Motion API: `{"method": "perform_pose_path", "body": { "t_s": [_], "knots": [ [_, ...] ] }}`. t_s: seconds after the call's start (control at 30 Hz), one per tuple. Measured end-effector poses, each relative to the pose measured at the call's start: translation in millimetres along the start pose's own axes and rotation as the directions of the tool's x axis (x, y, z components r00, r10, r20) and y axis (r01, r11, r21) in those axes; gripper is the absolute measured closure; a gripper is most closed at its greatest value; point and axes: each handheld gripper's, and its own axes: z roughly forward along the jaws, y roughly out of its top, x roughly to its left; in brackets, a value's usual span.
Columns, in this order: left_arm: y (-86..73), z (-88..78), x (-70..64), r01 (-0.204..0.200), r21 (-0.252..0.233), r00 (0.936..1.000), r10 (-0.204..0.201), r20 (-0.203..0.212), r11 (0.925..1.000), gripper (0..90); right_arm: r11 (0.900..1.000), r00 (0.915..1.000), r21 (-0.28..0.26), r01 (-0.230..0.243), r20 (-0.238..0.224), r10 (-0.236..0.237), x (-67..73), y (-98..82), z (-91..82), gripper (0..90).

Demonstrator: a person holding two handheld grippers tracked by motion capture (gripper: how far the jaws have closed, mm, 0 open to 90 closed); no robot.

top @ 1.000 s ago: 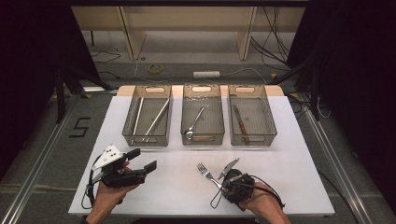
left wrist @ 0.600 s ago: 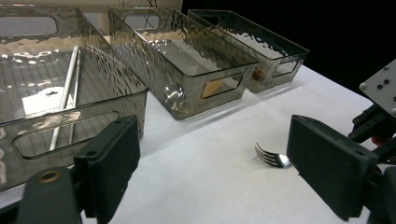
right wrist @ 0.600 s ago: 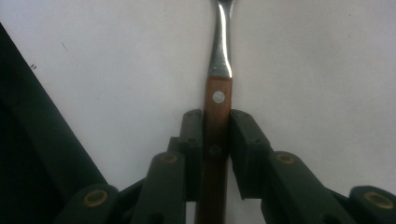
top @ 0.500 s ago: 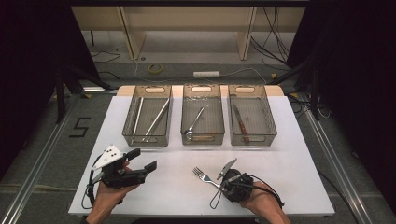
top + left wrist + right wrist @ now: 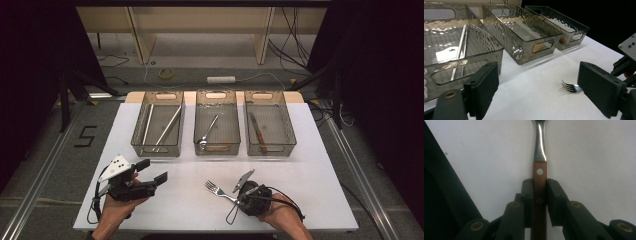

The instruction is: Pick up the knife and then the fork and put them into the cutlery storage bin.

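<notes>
A fork [image 5: 216, 190] with a wooden handle [image 5: 539, 182] lies on the white table near the front edge, its tines pointing far-left. My right gripper [image 5: 240, 198] has just been closing, and its pads [image 5: 554, 195] now press both sides of the handle. My right gripper [image 5: 539, 188] is low over the tabletop. Over the table's front left, my left gripper [image 5: 153, 172] is held open with nothing between its fingers. In the left gripper view the fork's tines [image 5: 570, 87] lie on the table beyond the left gripper [image 5: 539, 90].
Three smoky clear bins stand in a row at mid-table. The left bin [image 5: 157, 150] holds two metal sticks [image 5: 167, 127]. A spoon [image 5: 207, 132] lies in the middle bin [image 5: 216, 149]. The right bin [image 5: 270, 148] holds a knife [image 5: 257, 131].
The fork's tines have shifted slightly toward the near edge. Both hands have kept their places.
</notes>
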Motion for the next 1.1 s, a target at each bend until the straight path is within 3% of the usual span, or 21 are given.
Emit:
{"method": "perform_pose_path", "body": {
  "t_s": [1.1],
  "knots": [
    [-0.4,-0.5,0.3,-0.001,0.002,1.0,0.001,0.001,1.0,17.1,0.99,0.9968,-0.117,-0.073,0.024,0.076,-32.1,-14.1,-24.7,77.5]
  ]
}}
